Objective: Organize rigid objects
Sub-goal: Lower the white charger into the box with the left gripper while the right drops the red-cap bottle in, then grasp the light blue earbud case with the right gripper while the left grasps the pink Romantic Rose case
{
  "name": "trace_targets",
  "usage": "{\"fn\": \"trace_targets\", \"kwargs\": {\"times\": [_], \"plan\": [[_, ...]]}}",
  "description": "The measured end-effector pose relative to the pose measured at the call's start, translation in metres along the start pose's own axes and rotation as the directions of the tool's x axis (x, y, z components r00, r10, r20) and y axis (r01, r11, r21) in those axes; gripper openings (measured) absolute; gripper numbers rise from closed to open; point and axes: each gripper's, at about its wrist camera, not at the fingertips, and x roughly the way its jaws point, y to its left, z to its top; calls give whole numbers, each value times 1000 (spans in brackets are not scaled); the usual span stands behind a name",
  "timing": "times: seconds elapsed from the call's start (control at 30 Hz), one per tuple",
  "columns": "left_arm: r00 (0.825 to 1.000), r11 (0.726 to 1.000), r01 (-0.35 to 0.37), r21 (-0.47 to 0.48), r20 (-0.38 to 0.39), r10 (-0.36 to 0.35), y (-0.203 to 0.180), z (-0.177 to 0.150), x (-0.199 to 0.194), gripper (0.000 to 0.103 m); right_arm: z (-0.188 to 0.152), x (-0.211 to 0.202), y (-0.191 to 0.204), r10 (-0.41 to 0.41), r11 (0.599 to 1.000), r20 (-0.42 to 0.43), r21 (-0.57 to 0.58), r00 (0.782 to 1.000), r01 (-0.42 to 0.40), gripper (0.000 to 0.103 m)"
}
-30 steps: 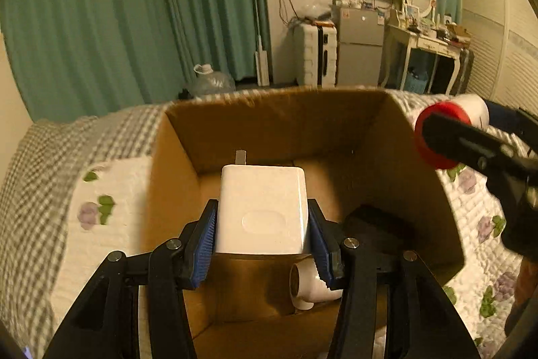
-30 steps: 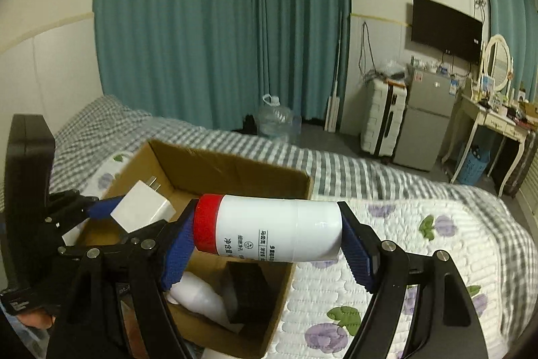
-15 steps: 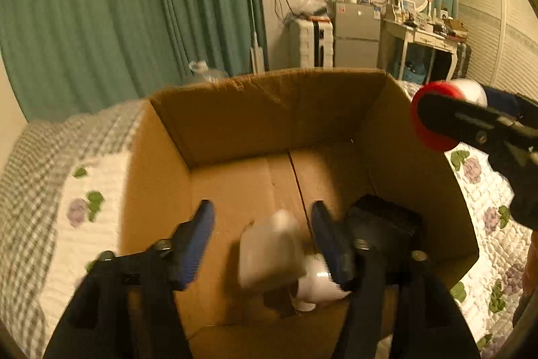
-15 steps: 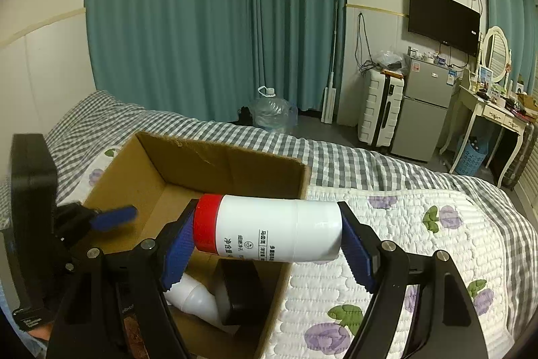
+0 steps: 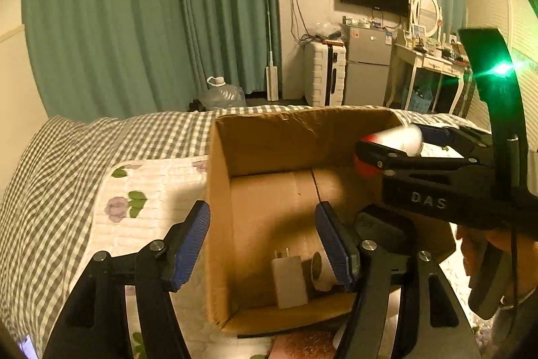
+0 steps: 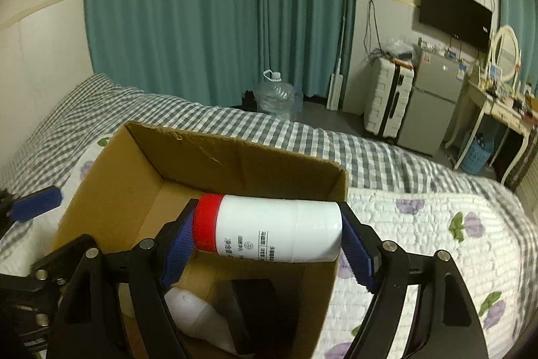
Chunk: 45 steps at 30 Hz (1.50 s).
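White bottle [image 6: 269,227] between right gripper [image 6: 267,244] pads.

An open cardboard box [image 5: 302,137] sits on a quilted bed [image 5: 151,177], its top unobstructed except where the right gripper [image 6: 267,232] holds a white bottle with a red cap [image 6: 269,229] crosswise over the right-hand part of the opening. The far half of the box floor [image 5: 269,207] lies bare. The near end is crowded: a white charger [image 5: 289,280] stands against the near wall, a white bottle [image 6: 198,315] lies just beside it, and a black block [image 6: 252,308] fills the near right corner. The left gripper [image 5: 262,244], jaws spread and empty, straddles the box's left wall. Open quilt lies to the left of the box.
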Motion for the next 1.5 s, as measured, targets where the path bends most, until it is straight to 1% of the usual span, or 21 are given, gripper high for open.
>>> {"fn": "trace_targets", "kwargs": {"times": [0.03, 0.17, 0.23, 0.33, 0.47, 0.5, 0.57, 0.63, 0.7, 0.77, 0.83, 0.87, 0.93, 0.97, 1.07, 1.2, 1.33, 1.37, 1.43, 1.47, 1.5], "plan": [[1000, 1000, -1, -9, 2, 1, 3, -1, -5, 68, 0, -9, 0, -21, 1000, 26, 0, 999, 21, 97], [1000, 999, 18, -32, 1, -18, 12, -3, -24, 68, 1, -47, 0, -46, 999, 68, -15, 997, 47, 97], [1000, 1000, 16, -17, 10, -16, 14, -6, -39, 68, 2, -68, 1, -60, 998, 83, -23, 995, 62, 97], [1000, 1000, 6, -2, 17, -6, 17, -13, -55, 68, -7, -96, 3, -60, 998, 71, -27, 996, 62, 97], [1000, 1000, 12, -14, 7, -12, 22, -32, -65, 68, -36, -114, 11, -53, 998, 35, -36, 998, 55, 97], [1000, 1000, 10, -18, 1, -10, 23, -39, -65, 68, -48, -116, 15, -50, 998, 22, -37, 999, 50, 97], [1000, 999, 8, -31, -12, -8, 25, -52, -61, 68, -72, -113, 24, -8, 999, -21, -41, 1000, 7, 97], [999, 999, 8, -43, -33, -10, 28, -66, -53, 68, -91, -103, 33, 14, 999, -63, -37, 998, -17, 97], [998, 999, -6, -48, -69, 3, 29, -78, -42, 68, -103, -88, 42, 40, 998, -115, -49, 993, -46, 97], [995, 999, -12, -44, -96, 7, 30, -90, -32, 68, -116, -69, 54, 45, 995, -169, -80, 985, -59, 97], [993, 999, -12, -35, -119, 8, 30, -98, -22, 68, -128, -56, 62, 53, 993, -203, -96, 978, -73, 97], [992, 999, -13, -33, -123, 9, 32, -101, -20, 68, -133, -52, 64, 55, 992, -217, -98, 975, -78, 94], [990, 999, -16, -30, -139, 12, 34, -107, -12, 68, -142, -37, 68, 64, 991, -259, -100, 964, -93, 85], [989, 999, -15, -29, -146, 11, 35, -110, -10, 68, -145, -33, 70, 64, 990, -274, -103, 960, -95, 79], [985, 999, -8, -32, -175, 3, 38, -118, -1, 68, -151, -15, 74, 59, 986, -325, -127, 944, -106, 70], [980, 999, 2, -35, -197, -9, 40, -123, 7, 68, -152, -4, 82, 35, 976, -319, -193, 947, -101, 69], [978, 999, 1, -32, -207, -8, 40, -125, 9, 68, -153, -3, 80, 29, 976, -320, -197, 947, -96, 67], [978, 1000, 1, -30, -207, -7, 40, -125, 9, 68, -154, -5, 79, 20, 975, -320, -204, 947, -89, 62], [978, 1000, -1, -22, -208, -4, 38, -125, 9, 68, -158, -11, 79, 20, 972, -330, -215, 944, -95, 56], [978, 1000, 2, -18, -211, -6, 37, -125, 9, 68, -159, -13, 78, 22, 971, -336, -215, 942, -100, 47], [977, 1000, 4, -14, -215, -7, 35, -125, 9, 68, -161, -16, 77, 18, 971, -338, -217, 941, -96, 47]]}}
